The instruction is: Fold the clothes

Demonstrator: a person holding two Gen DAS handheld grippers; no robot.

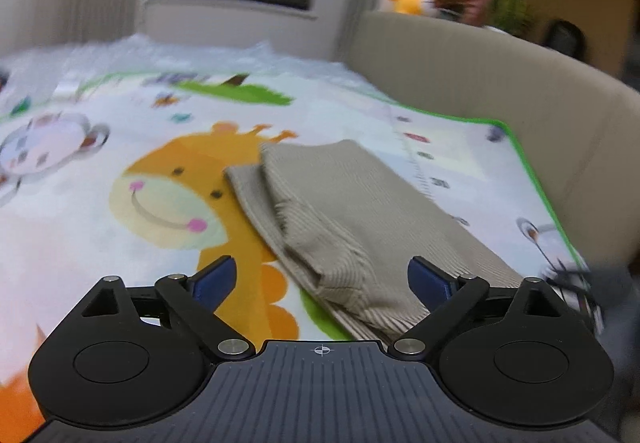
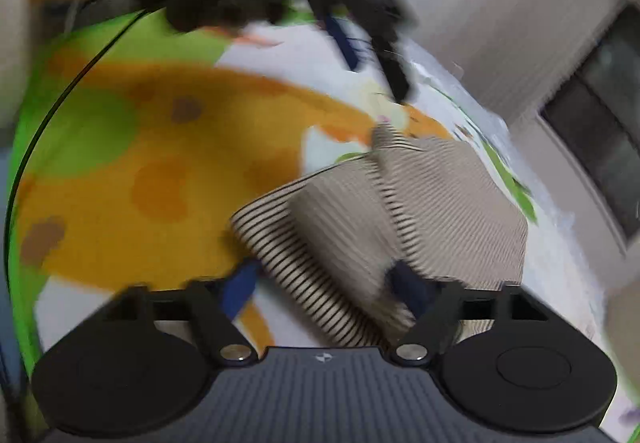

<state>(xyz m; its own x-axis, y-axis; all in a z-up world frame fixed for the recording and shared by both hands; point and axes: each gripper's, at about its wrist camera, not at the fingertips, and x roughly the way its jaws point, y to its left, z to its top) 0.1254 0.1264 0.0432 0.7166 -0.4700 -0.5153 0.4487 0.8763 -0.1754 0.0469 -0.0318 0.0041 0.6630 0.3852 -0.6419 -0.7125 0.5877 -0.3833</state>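
Black gripper [image 1: 322, 279] linkages, blue fingers [image 1: 214, 277], silver screws

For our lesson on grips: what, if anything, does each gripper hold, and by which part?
Left gripper: nothing; it is open over the garment. Right gripper: the garment's near edge lies between its jaws, but blur hides any grip.

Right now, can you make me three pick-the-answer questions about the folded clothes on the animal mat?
1. Where does the folded garment lie?
A. on the giraffe play mat
B. on a chair
C. in a basket

2. What colour is the garment?
A. red
B. beige
C. blue

3. How do the left gripper's fingers stand?
A. pinched shut
B. wide apart, not pressing the cloth
C. hidden

Answers:
1 A, the mat's giraffe shows around it.
2 B, its ribbed knit is beige.
3 B, the blue pads stand clear either side of the fold.
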